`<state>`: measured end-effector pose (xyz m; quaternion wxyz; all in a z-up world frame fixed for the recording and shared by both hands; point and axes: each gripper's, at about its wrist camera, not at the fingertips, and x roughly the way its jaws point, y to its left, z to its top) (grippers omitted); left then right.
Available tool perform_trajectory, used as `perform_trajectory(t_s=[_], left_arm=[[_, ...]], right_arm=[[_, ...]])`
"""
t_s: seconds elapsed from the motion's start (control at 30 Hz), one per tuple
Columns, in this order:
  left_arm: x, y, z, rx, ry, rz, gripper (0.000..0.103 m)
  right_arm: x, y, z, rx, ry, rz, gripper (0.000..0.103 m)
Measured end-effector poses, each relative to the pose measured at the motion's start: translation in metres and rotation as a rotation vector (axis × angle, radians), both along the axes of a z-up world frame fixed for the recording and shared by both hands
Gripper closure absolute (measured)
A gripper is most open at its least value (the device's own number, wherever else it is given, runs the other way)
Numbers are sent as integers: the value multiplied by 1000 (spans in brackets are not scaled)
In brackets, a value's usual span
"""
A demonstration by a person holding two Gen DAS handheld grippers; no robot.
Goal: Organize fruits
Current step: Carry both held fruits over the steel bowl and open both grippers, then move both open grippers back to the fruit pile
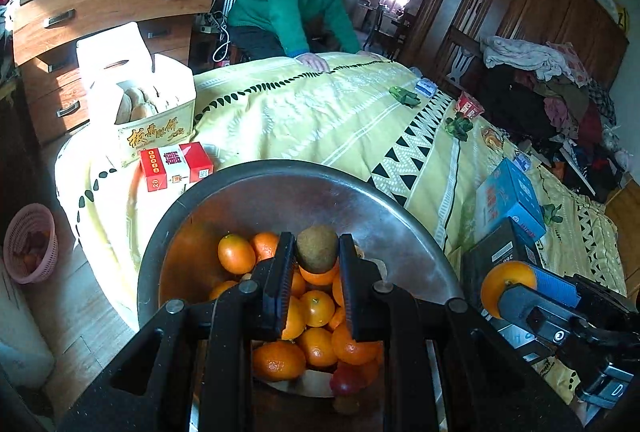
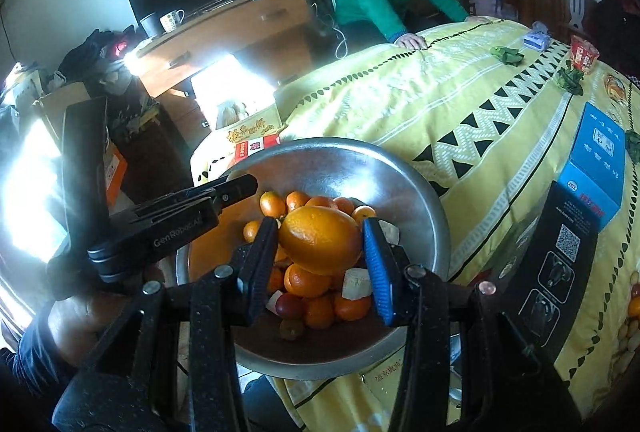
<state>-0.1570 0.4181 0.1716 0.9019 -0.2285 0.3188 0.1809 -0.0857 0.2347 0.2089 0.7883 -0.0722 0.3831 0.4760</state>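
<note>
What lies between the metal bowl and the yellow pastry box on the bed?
A red cigarette carton lies on the yellow quilt between the metal bowl and the pastry box. The left wrist view shows it best.

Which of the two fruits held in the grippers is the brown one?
The kiwi between the left gripper fingers: brown and fuzzy, whereas the right gripper holds a large, smooth orange.

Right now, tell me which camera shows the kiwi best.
Left wrist view: the kiwi sits clamped between the left gripper fingers, unobstructed, above the metal bowl. In the right wrist view the kiwi cannot be made out.
</note>
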Motion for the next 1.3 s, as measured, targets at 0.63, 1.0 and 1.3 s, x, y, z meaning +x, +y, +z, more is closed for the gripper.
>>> perform_trajectory(t_s=[0.63,1.0,1.3], left_arm=[[2,7,-11,-27,15,-10,82],[8,7,-23,-44,43,-16,82],[4,12,-30,-56,57,24,56]], right_arm=[[2,22,-19,-38,39,-2,59],[4,26,-27,-50,55,-7,59],[6,27,-35,-66,68,-11,58]])
